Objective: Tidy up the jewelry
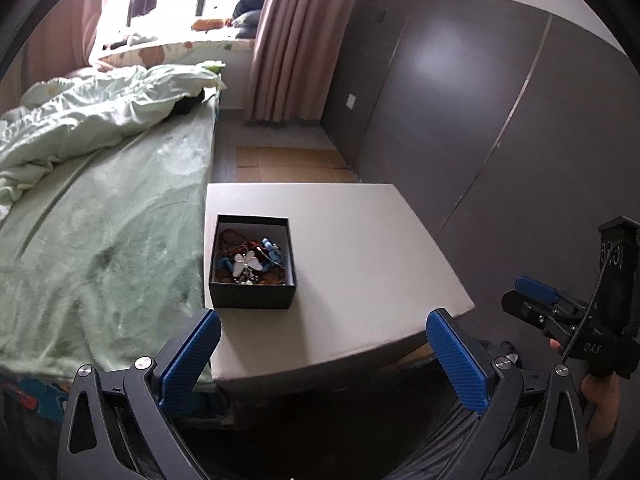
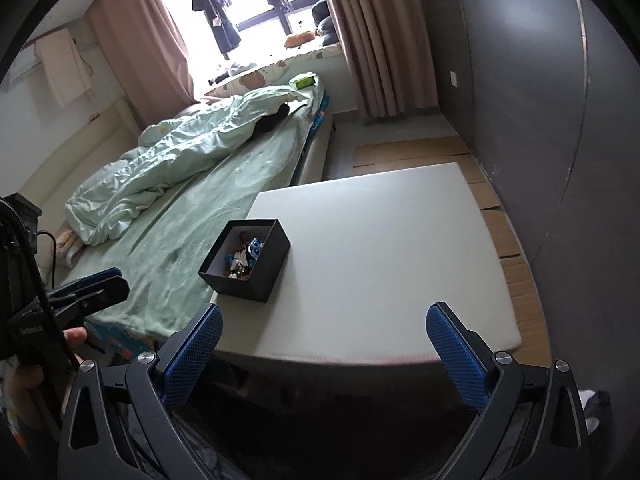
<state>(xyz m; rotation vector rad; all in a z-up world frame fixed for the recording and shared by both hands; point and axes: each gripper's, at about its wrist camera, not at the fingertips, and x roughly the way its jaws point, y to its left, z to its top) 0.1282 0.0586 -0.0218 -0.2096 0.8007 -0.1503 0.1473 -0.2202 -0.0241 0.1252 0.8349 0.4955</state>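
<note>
A black open box (image 1: 252, 296) stands on the left part of a white table (image 1: 360, 264). It holds a heap of jewelry (image 1: 250, 262): a white butterfly piece, blue beads, dark and reddish strands. My left gripper (image 1: 324, 332) is open and empty, held before the table's near edge, short of the box. My right gripper (image 2: 325, 330) is open and empty, also before the near edge. The box (image 2: 260, 280) and the jewelry (image 2: 244, 258) show in the right wrist view on the table (image 2: 380, 260). Each gripper shows in the other's view, the right (image 1: 536, 294) and the left (image 2: 96, 286).
A bed with a green sheet (image 1: 100, 248) and a rumpled quilt (image 1: 80, 120) adjoins the table's left side. A dark grey wardrobe wall (image 1: 500, 120) runs along the right. Cardboard sheets (image 1: 288, 164) lie on the floor beyond the table. Pink curtains (image 1: 288, 40) hang at the window.
</note>
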